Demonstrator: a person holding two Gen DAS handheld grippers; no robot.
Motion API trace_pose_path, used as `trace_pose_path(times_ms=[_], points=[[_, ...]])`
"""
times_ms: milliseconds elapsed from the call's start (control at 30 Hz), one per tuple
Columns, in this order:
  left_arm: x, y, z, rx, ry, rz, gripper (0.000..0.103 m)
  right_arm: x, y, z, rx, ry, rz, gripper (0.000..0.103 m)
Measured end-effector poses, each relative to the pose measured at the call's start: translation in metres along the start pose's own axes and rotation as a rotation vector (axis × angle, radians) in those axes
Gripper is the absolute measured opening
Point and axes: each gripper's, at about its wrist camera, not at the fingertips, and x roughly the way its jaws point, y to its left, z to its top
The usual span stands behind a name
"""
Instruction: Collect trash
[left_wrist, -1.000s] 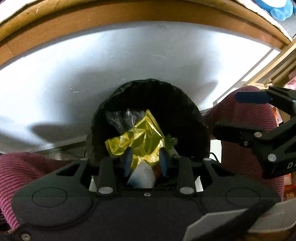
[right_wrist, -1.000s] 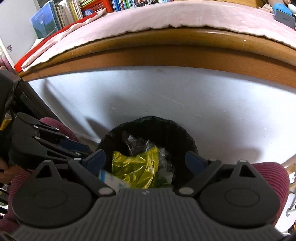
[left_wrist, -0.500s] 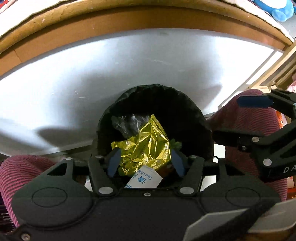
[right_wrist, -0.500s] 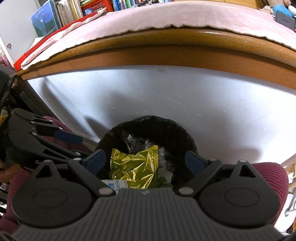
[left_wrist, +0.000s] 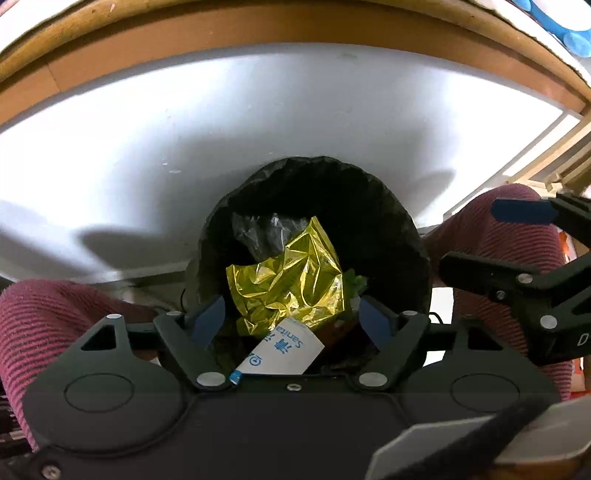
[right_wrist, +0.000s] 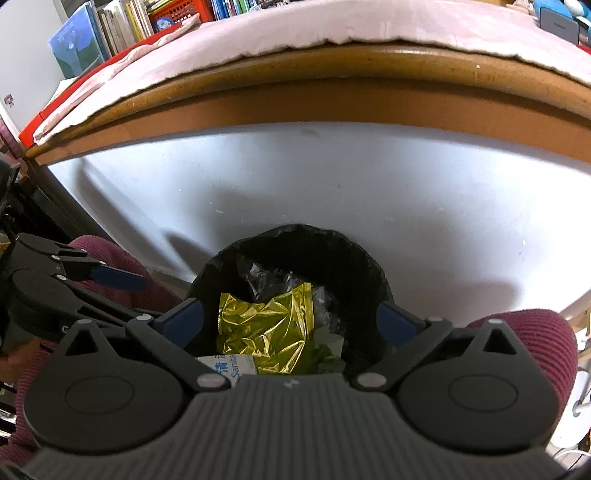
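Gold wrapper (right_wrist: 269, 325) inside black-lined bin (right_wrist: 354, 258)

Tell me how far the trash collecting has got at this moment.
Done: the gold foil wrapper and white wipes packet lie in the black-lined bin. In hand: nothing; the left gripper has just been opening with its pads clear of the packet, and the right gripper is open and empty. Left: no loose trash shows in either view.

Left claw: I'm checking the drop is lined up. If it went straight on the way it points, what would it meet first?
Probably the white packet lying between the left claw's open fingers, on the gold wrapper inside the black-lined bin. Depth is hard to judge.
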Motion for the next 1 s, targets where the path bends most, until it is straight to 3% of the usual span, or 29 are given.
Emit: trace_pose_path(times_ms=[433,1000], points=[[0.008,0.0,-0.004,-0.025,0.038,0.01,0.093,0.006,0.003,-0.005,-0.019,0.027,0.009,0.103],[0.013,0.003,-0.006,-0.038,0.058,0.01,0.094,0.009,0.006,-0.005,-0.029,0.043,0.014,0.103]])
